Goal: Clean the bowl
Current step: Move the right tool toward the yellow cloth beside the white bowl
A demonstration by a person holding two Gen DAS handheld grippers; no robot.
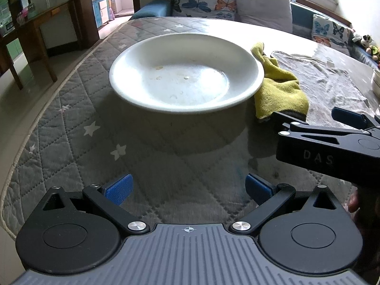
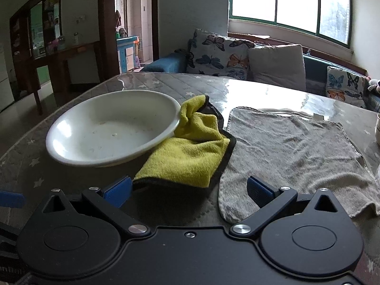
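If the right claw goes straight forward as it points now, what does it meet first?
Most likely the yellow cloth: its near edge lies just ahead between the open right claw fingers. The white bowl sits off to the left. Depth is hard to judge.

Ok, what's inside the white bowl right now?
The white bowl holds no object, only small crumbs and dried specks on its floor. The yellow cloth lies outside against its right rim, not in it. The near inner wall is hidden below the rim.
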